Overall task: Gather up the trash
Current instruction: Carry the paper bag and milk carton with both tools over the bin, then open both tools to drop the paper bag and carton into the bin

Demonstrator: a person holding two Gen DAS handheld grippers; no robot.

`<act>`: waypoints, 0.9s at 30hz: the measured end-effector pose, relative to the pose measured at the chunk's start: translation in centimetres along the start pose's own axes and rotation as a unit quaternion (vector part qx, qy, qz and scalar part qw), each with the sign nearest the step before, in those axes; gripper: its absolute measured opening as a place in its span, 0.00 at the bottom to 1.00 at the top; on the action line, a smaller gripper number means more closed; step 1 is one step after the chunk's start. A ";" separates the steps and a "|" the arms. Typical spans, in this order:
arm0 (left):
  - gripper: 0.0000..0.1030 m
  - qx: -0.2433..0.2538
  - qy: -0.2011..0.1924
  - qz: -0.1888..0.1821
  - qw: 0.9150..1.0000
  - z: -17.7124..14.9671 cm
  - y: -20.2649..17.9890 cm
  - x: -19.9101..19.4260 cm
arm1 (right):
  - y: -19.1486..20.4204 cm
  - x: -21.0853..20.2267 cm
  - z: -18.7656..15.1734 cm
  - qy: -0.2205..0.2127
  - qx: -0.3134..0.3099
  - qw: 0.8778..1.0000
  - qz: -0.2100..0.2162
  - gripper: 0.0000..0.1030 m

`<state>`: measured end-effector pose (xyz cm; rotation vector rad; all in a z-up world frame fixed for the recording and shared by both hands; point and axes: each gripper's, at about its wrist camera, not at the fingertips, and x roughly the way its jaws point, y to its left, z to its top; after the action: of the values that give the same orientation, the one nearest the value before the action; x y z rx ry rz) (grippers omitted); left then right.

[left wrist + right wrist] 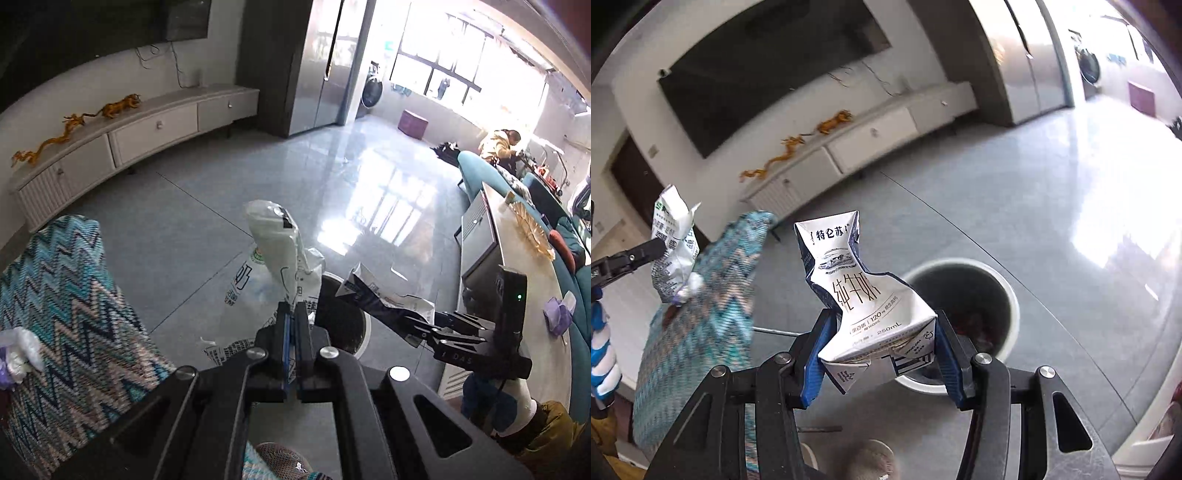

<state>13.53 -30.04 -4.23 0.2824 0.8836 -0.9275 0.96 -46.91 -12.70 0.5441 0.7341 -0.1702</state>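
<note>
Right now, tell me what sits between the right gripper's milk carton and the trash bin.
Nothing. In the right wrist view the crushed milk carton in the right gripper hangs beside the white trash bin, with only bare grey floor around it.

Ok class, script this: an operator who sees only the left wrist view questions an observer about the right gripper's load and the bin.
Operator: What exactly is the right gripper holding?
Observer: The right gripper is shut on a crushed milk carton, white and blue, printed 250mL.
Operator: The bin looks black inside from here. Is it empty?
Observer: No. The bin has reddish scraps at its bottom.
</note>
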 end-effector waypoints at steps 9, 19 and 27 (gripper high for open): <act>0.02 -0.019 0.073 -0.027 0.997 2.1 -0.5 11.3 | -5.0 6.7 -0.5 0.067 0.038 0.996 -0.048 0.48; 0.04 -0.015 0.108 -0.035 0.993 3.4 -1.0 17.9 | -5.5 11.6 0.8 0.098 0.040 0.993 -0.056 0.50; 0.04 -0.027 0.111 -0.047 0.992 3.4 -0.4 18.2 | -6.8 10.8 0.1 0.092 0.058 0.992 -0.067 0.62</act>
<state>20.33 -42.69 -15.98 0.3040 1.1339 -0.9690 6.73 -52.34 -22.76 0.6261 0.9454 -0.2923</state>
